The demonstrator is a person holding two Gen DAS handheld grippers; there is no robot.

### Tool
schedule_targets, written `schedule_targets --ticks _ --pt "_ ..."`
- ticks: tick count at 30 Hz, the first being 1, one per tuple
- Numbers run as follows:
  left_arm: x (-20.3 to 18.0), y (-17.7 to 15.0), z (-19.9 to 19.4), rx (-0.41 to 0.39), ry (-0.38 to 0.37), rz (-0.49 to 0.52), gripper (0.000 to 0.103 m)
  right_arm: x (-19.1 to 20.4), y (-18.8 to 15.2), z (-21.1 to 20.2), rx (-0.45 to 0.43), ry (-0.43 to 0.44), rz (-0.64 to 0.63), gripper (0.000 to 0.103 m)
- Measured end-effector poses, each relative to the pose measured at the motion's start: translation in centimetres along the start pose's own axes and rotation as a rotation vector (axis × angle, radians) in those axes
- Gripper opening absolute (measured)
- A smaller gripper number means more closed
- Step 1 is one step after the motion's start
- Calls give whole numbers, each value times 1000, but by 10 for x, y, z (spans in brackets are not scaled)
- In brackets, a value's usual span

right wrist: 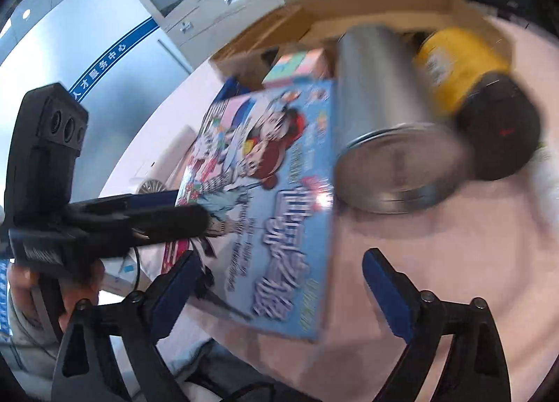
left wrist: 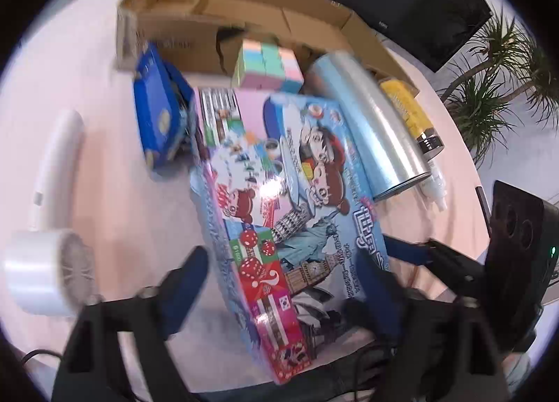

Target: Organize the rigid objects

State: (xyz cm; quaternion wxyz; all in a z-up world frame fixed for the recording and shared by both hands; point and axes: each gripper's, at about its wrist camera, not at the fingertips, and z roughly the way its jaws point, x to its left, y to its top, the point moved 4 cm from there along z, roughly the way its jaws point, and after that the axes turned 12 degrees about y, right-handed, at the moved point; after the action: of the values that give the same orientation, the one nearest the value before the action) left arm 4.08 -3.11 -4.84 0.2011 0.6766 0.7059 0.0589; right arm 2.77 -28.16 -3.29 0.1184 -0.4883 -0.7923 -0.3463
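Left view: left gripper [left wrist: 283,283] fingers wide, board-game box [left wrist: 279,192] lying between them on table [left wrist: 104,192], apparently untouched; tin [left wrist: 370,122] beyond right finger, tape roll [left wrist: 38,272] outside left finger.
Right view: right gripper [right wrist: 279,279] fingers wide, box corner between them, blurred.

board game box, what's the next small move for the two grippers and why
Probably close both grippers on the board game box and lift it toward the cardboard box. The left gripper and right gripper both stand open at its near end, gripping nothing, and its far end rests on other items, with the metal can alongside.
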Motion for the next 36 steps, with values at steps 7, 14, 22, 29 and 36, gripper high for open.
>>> schedule_targets --ticks 7,14,22,29,36 --pt "-2 -4 -23 -125 98 27 65 18 -5 6 2 -113 -86 84" --pt "-17 59 -103 -397 138 86 65 70 48 -49 -196 -151 -167 84" --pt "-9 213 -90 -417 109 146 65 55 179 -76 -297 -215 -181 84" --pt "31 279 8 -182 100 87 62 -17 253 -4 -162 -172 -17 83" --pt "53 273 83 -17 131 45 49 -86 237 61 11 -169 185 81"
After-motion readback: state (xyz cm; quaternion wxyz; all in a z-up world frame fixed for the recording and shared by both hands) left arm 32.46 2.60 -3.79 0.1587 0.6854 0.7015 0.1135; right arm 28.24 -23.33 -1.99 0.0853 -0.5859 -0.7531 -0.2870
